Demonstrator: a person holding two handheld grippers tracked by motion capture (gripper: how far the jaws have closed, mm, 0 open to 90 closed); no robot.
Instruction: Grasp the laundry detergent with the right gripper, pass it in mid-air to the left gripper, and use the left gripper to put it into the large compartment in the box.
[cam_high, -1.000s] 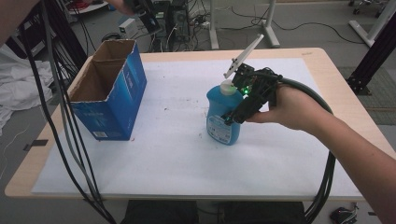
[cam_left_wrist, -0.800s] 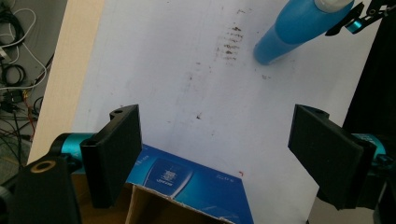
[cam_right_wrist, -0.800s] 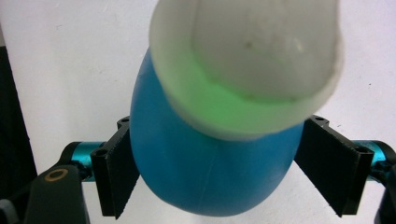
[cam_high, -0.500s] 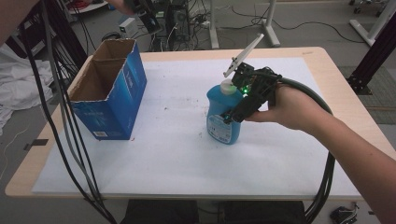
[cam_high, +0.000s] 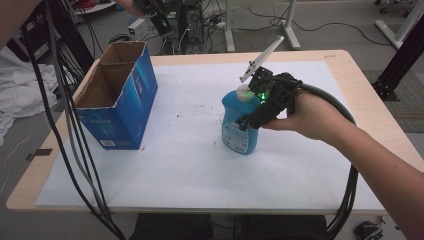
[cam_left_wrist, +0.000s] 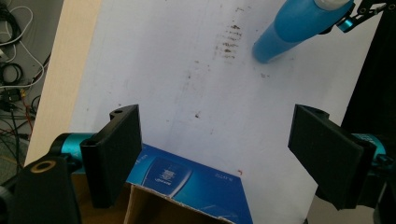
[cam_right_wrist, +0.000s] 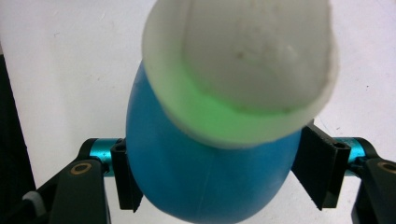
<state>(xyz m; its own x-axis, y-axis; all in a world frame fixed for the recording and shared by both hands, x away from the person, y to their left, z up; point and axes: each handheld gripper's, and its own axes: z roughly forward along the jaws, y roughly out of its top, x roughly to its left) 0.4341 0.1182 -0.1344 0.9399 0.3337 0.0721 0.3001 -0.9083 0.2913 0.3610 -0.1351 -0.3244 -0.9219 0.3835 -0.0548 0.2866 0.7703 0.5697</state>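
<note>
Standing upright on the table (cam_high: 190, 165), bottle (cam_high: 241, 122) sits between right gripper (cam_high: 260, 112) jaws, just closing onto its sides; left gripper (cam_left_wrist: 219, 158) gapes wide above box (cam_high: 116, 95).

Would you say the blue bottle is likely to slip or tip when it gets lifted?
The blue bottle looks smooth and rounded, so the right gripper, whose jaws have just been closing around it, may slip. Tall on a narrow base, it would probably tip if pushed high up.

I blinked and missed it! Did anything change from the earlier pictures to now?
The right tool has just been closing its jaws around the blue bottle, whose sides they now meet. The bottle stays upright on the table, and the cardboard box and hand haven't moved.
</note>
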